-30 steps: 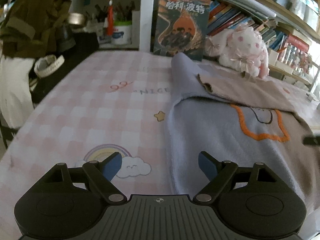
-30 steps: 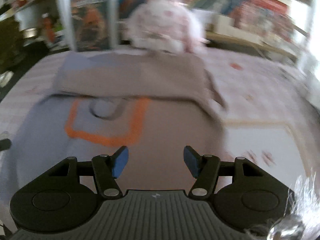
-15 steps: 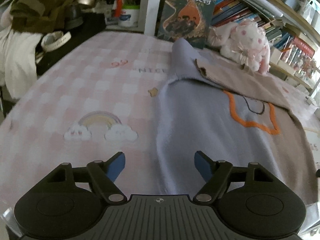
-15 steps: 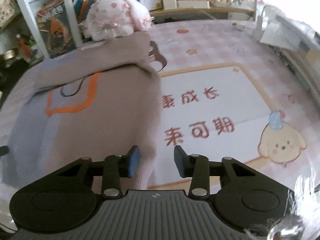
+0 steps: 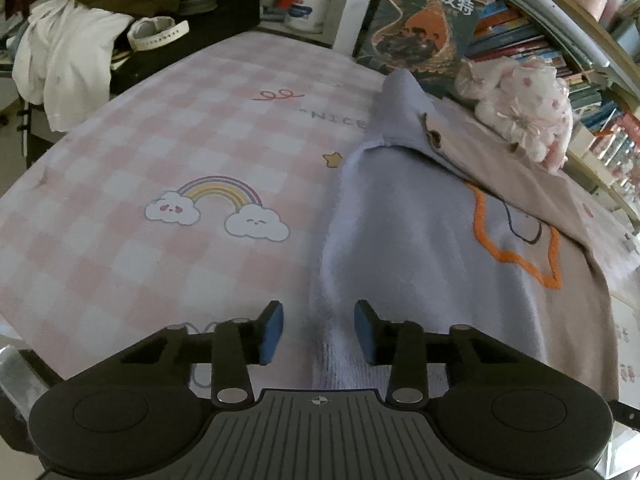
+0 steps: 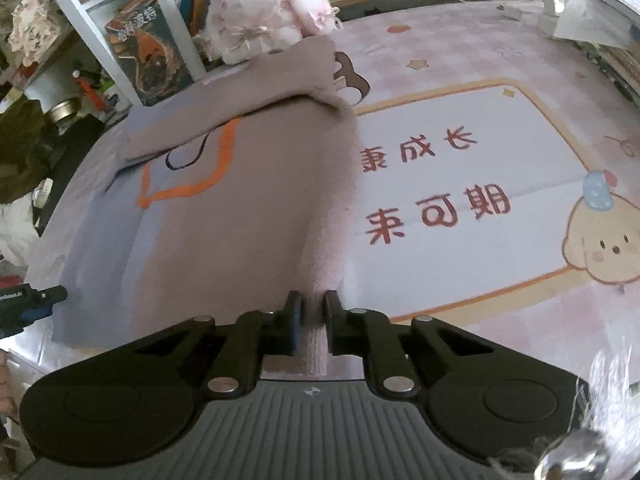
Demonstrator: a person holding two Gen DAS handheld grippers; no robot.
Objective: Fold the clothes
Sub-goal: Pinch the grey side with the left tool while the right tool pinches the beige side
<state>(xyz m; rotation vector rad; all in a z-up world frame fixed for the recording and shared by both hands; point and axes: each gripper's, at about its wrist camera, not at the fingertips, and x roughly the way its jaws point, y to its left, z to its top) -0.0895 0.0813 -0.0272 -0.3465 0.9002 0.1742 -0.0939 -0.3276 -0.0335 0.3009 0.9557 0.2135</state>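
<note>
A sweater point(image 5: 420, 240), lavender on its left half and taupe on its right with an orange outline, lies flat on the pink checked table mat point(image 5: 160, 152), sleeves folded across its top. My left gripper point(image 5: 319, 330) sits at the lavender corner of the near hem; its jaws are closing with the hem edge between them, and a gap still shows beside the left pad. In the right wrist view the sweater point(image 6: 224, 220) fills the left side. My right gripper point(image 6: 314, 320) is closing, its pads pinching the taupe hem corner. The left gripper's tip point(image 6: 36, 298) shows at the far left.
A pink plush toy point(image 5: 524, 112) and an upright book point(image 5: 424, 28) stand behind the sweater, before bookshelves. White cloth point(image 5: 68, 52) and an olive garment hang beyond the mat's left edge. Papers point(image 6: 580, 28) lie at the far right. The table's near edge is just below both grippers.
Both pairs of jaws have narrowed. The left gripper has come up to the lavender hem corner. The right gripper swung to the sweater's right edge, then closed on the taupe hem.
</note>
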